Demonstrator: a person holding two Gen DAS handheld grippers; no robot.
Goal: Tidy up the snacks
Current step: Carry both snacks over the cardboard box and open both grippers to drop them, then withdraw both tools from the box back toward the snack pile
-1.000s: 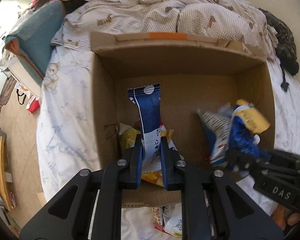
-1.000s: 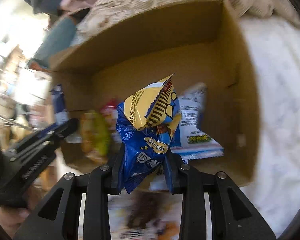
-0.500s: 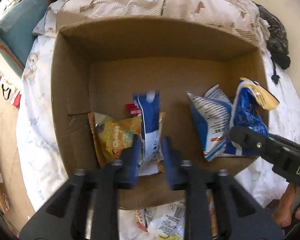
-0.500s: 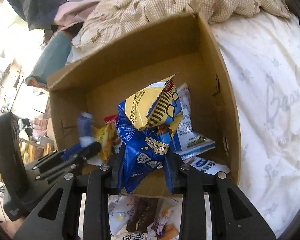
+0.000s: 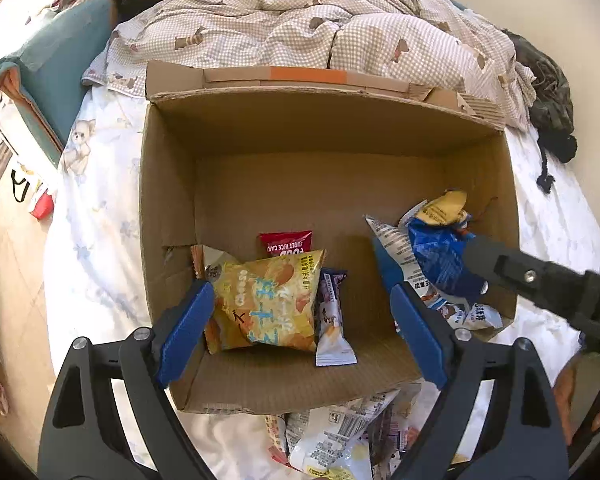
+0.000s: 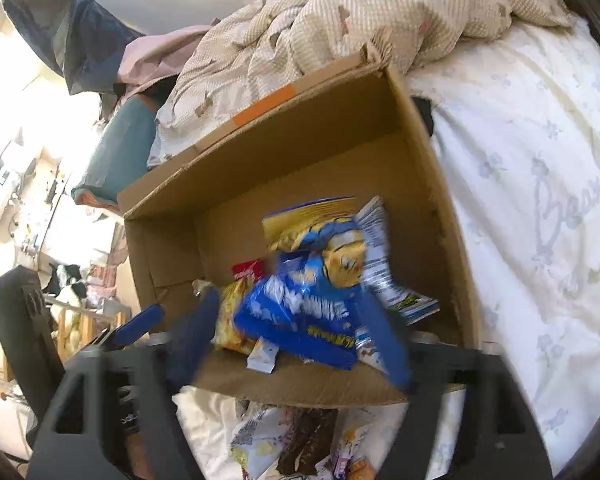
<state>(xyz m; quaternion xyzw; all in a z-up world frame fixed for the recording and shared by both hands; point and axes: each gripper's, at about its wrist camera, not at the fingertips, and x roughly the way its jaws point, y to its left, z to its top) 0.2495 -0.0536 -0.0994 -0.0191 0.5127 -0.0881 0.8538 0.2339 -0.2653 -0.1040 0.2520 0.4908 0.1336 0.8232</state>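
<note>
An open cardboard box [image 5: 168, 184] stands on the bed. Inside lie a yellow chip bag [image 5: 268, 304], a red packet [image 5: 286, 242], a blue-and-white wrapper [image 5: 332, 320] and a white-and-blue bag [image 5: 400, 256]. My left gripper [image 5: 300, 320] is open and empty over the box's near left. My right gripper [image 6: 292, 340] is open above the box [image 6: 440, 216]; the blue-and-yellow snack bag [image 6: 312, 300] lies blurred between its spread fingers. In the left wrist view that bag [image 5: 440, 252] sits at the right fingertip [image 5: 484, 256].
Several loose snack packets [image 5: 340, 440] lie on the white sheet [image 5: 96, 216] just in front of the box, and they show in the right wrist view [image 6: 300, 444]. A checked duvet [image 5: 320, 28] is bunched behind the box. Dark clothing [image 5: 552, 104] lies at the far right.
My left gripper opened and dropped the blue-and-white wrapper into the box beside the yellow bag. My right gripper opened and the blue-and-yellow bag is falling free into the box.
</note>
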